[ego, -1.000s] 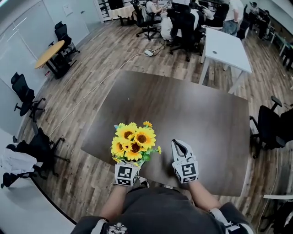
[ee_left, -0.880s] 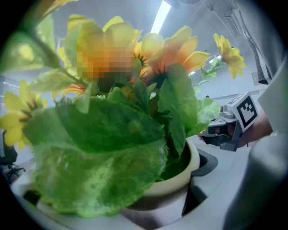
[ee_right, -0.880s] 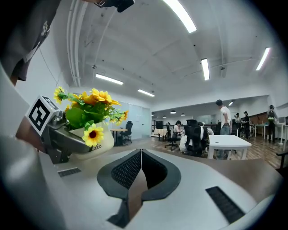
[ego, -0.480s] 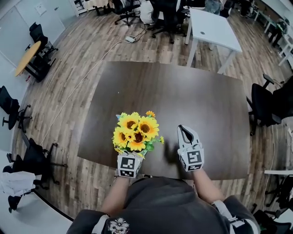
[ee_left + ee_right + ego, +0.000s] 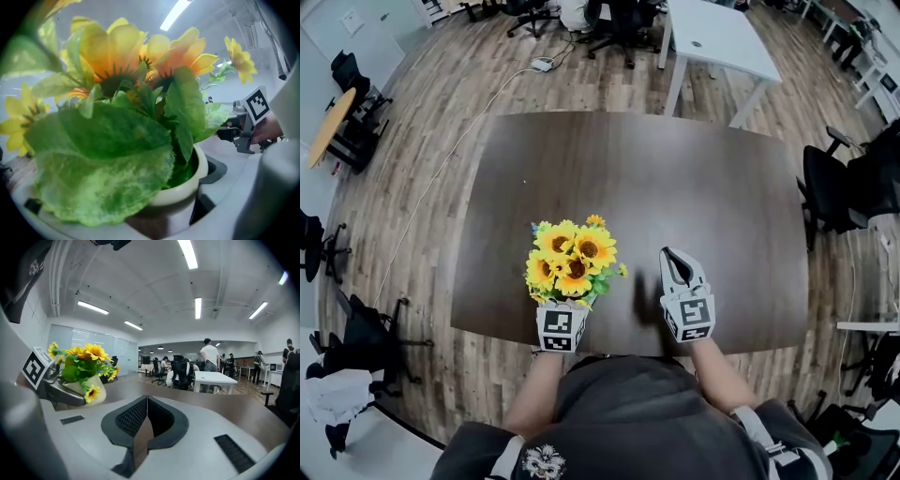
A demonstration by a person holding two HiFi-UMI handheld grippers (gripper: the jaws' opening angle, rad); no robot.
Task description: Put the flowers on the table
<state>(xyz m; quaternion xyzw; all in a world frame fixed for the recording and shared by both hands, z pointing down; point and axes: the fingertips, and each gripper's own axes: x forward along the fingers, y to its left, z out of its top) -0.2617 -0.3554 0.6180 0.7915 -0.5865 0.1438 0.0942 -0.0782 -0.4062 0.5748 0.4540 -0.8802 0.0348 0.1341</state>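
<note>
The left gripper (image 5: 564,307) is clamped on the white pot (image 5: 190,185) of sunflowers (image 5: 572,262), held upright at the table's (image 5: 694,169) near edge. The table lies directly beneath, though contact cannot be judged. The right gripper (image 5: 146,414), jaws together and empty, is alongside.

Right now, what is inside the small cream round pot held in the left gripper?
The cream round pot is packed with broad green leaves, and yellow sunflowers rise from it. The large leaves cover its filling and the stems' bases.
</note>
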